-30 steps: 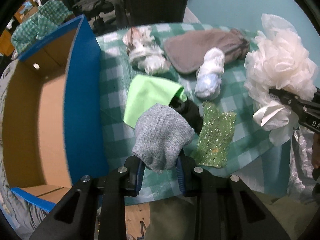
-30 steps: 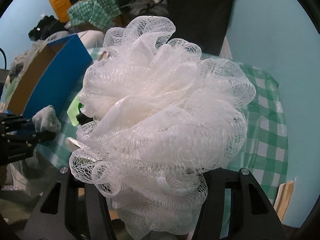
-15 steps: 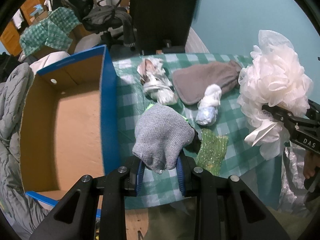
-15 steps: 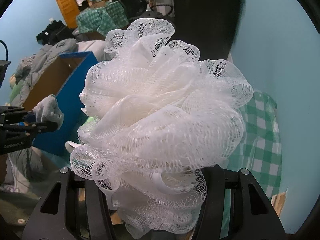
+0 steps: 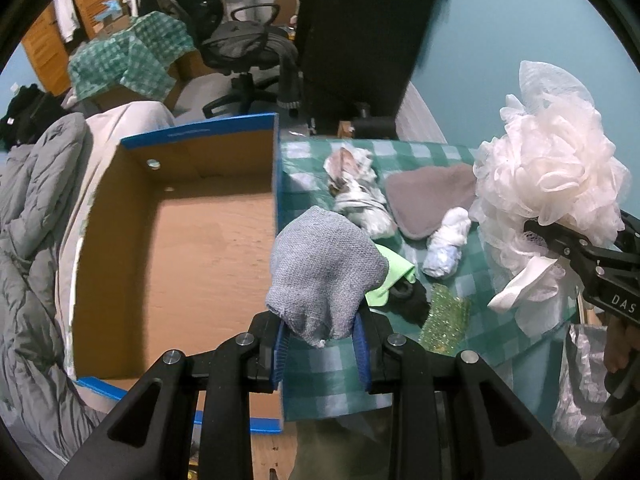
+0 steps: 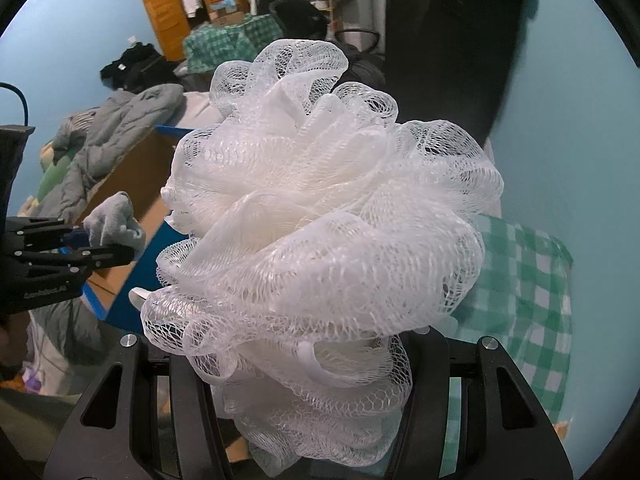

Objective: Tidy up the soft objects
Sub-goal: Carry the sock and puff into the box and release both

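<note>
Left wrist view: a grey knit cloth (image 5: pixel 324 276) is pinched in the left claw (image 5: pixel 322 354) beside the bare cardboard box (image 5: pixel 176 264); five soft items are left on the table (image 5: pixel 472 344).
Right wrist view: a white mesh pouf (image 6: pixel 320 216) is clamped in the right claw (image 6: pixel 308 408), held aloft, not yet boxed.

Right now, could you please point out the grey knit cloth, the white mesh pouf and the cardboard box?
grey knit cloth (image 5: pixel 324 268): left wrist view, middle of its bunched face.
white mesh pouf (image 6: pixel 328 216): right wrist view, centre of the ruffles.
cardboard box (image 5: pixel 188 264): left wrist view, bare inner floor.
</note>
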A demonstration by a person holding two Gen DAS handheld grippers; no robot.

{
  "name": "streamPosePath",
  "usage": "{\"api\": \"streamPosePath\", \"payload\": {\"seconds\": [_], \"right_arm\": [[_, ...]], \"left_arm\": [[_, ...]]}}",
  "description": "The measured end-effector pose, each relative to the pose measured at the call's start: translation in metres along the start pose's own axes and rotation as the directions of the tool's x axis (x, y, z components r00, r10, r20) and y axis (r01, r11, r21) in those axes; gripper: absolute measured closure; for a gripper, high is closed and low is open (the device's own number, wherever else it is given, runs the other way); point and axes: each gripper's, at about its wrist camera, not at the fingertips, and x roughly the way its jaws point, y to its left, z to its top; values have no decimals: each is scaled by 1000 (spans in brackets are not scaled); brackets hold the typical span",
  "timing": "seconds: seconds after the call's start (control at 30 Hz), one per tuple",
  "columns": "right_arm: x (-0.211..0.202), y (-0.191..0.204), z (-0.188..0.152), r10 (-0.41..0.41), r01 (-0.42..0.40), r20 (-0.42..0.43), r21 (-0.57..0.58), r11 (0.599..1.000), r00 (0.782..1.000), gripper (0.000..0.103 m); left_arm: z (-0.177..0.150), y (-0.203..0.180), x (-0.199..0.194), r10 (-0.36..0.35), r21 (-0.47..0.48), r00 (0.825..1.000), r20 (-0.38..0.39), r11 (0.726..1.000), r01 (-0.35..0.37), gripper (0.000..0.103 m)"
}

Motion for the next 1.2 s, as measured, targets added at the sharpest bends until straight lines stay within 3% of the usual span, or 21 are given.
{"api": "streamPosePath", "payload": {"seconds": [0.7, 1.2], "right_arm": [[37, 65, 51, 129, -126, 7, -153, 980, 992, 49], [77, 117, 87, 196, -198, -34, -230, 953, 980, 49]], "left_arm": [[-3, 79, -10, 77, -140, 997, 28, 987, -73, 75], [-8, 136, -1, 144, -218, 990, -3, 966, -141, 75]]}}
